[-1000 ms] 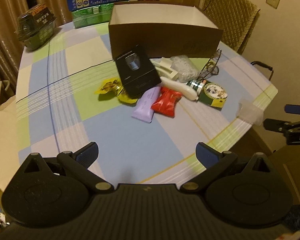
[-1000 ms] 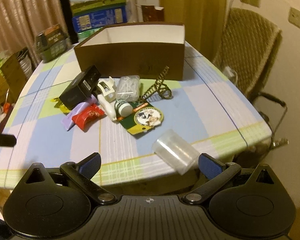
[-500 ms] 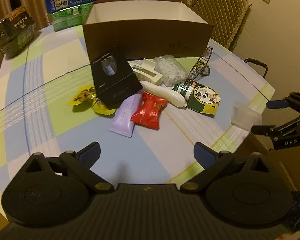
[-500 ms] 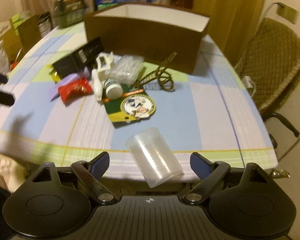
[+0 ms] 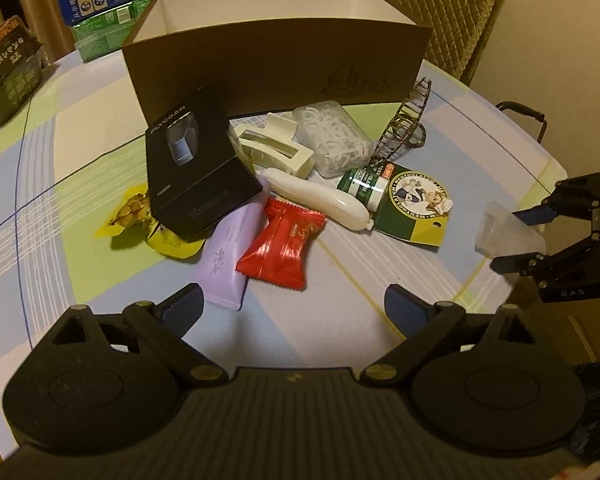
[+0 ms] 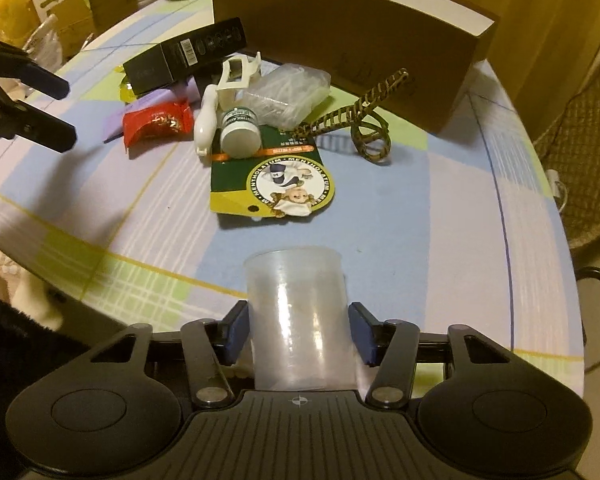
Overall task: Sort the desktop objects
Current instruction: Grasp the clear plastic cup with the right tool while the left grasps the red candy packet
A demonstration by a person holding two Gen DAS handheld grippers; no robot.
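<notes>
The right tool (image 6: pixel 299 338) has moved in and closed around the clear cup (image 6: pixel 298 312).

Round table (image 5: pixel 72 152) under a plaid cloth of blue, green and lilac squares. Big open brown box (image 5: pixel 276 60) at 12 o'clock. Just below it, a jumble: black carton (image 5: pixel 196 172) propped on yellow wrappers (image 5: pixel 140 216) at 9, lilac sachet (image 5: pixel 228 256) and red candy pack (image 5: pixel 284 248) at 6, white tube (image 5: pixel 320 196) mid-pile, cream hair clip (image 5: pixel 276 148), clear case of white bits (image 5: pixel 332 140), striped claw clip (image 5: pixel 404 120) at 2, green Mentholatum card (image 5: pixel 412 208) at 3. Dark snack pack (image 5: pixel 8 72) way out at 10.
</notes>
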